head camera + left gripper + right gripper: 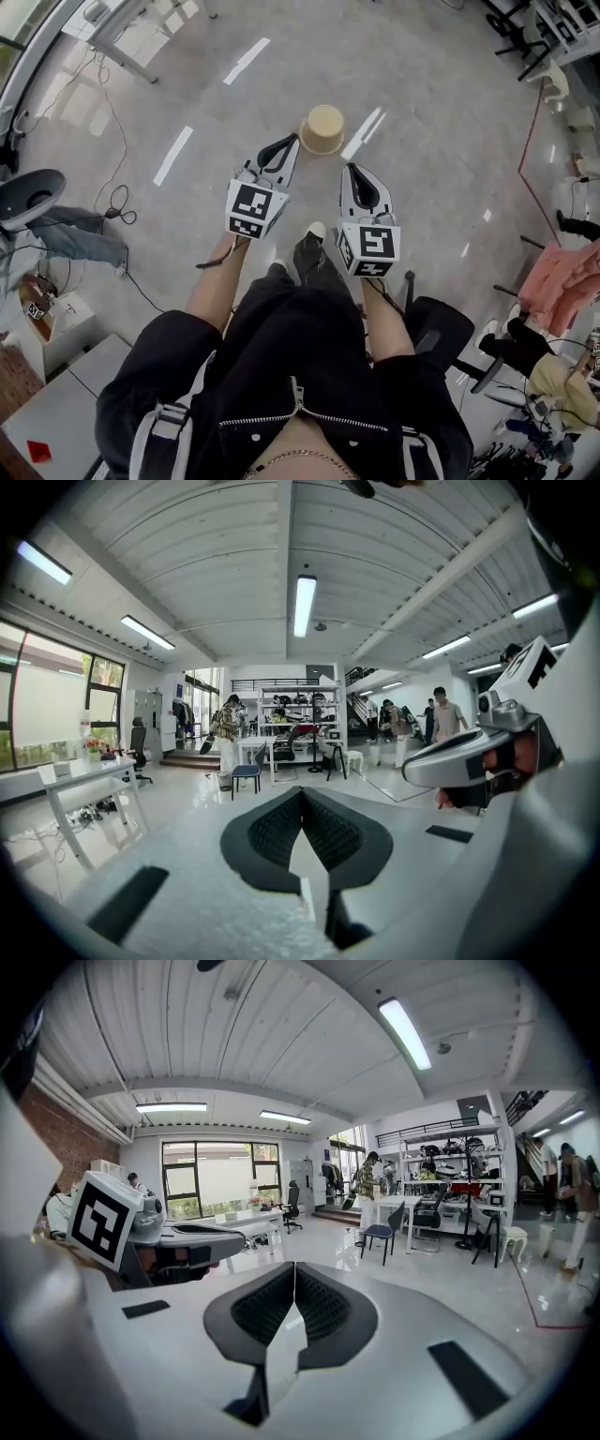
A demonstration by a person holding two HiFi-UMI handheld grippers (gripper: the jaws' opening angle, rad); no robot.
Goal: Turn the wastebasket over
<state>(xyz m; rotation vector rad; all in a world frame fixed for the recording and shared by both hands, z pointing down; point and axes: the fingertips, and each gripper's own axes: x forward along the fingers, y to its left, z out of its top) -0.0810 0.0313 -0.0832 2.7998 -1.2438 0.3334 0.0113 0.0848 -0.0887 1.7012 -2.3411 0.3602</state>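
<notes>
Grey floor (441,122), wastebasket (322,129) on end, axis vertical

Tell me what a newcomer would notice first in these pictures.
Two white tongs reach out side by side in the middle of the head view, the left tongs and the right tongs, both shut with nothing in them. Just beyond their tips a tan wastebasket stands alone on the grey floor.
</notes>
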